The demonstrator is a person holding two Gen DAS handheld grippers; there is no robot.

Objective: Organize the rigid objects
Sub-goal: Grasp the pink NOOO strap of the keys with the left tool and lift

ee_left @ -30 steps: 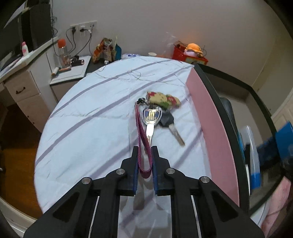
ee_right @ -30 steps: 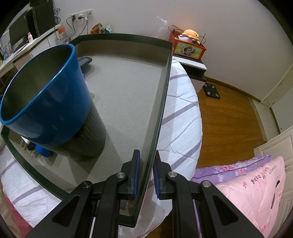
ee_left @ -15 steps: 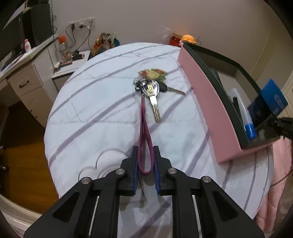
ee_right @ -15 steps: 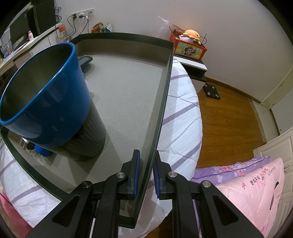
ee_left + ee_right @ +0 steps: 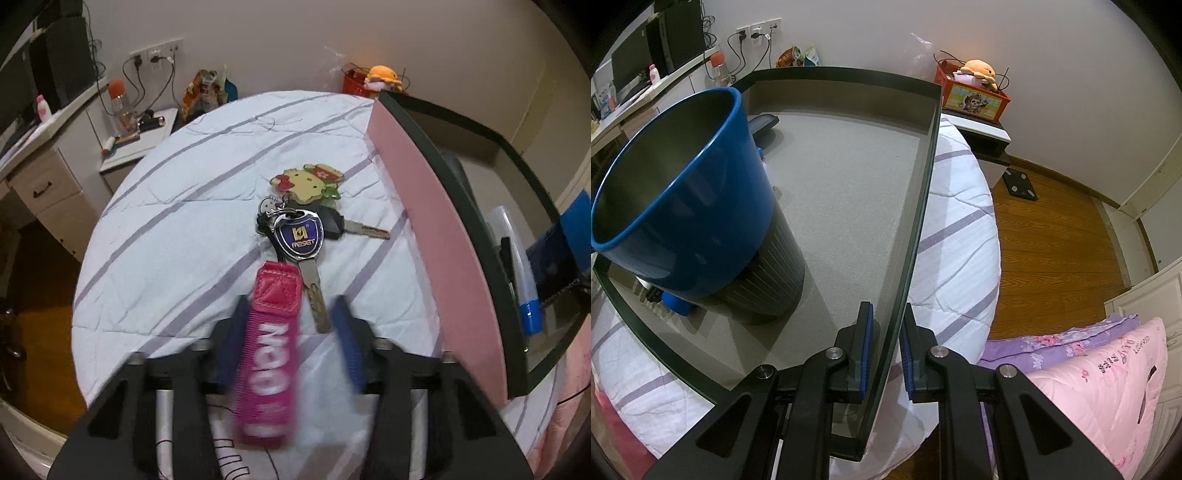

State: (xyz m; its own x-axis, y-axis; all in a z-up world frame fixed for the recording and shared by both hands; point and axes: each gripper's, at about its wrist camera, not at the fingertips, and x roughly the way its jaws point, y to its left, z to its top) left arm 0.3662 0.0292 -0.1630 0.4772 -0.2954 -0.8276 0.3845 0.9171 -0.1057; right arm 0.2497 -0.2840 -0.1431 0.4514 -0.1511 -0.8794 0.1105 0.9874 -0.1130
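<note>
A bed (image 5: 192, 206) with a white, purple-striped cover fills both views, and on it sits a shallow box (image 5: 849, 206) with pink outer walls, dark rims and a grey floor. In the right wrist view a blue cup (image 5: 687, 199) stands in the box's near-left part, leaning over a dark ribbed container (image 5: 768, 291), with a dark flat item further back on the box floor. The right gripper (image 5: 886, 347) is clamped on the box's thin side wall, its blue pads pressed narrow against either face of the rim. In the left wrist view the box's pink wall (image 5: 436, 236) runs along the right, and a clear bottle with a blue cap (image 5: 517, 273) lies inside beside a blue carton. The bunch of keys (image 5: 299, 236) rests on the bed cover just left of that wall — a blue-badged key pointing toward the camera, a black-headed key pointing right, a cartoon charm (image 5: 306, 182) at the far end. Its pink strap (image 5: 271, 354) lies between the fingers of the left gripper (image 5: 288, 343), whose jaws are opening — the blue pads stand clear of the strap on both sides, blurred with motion.
</note>
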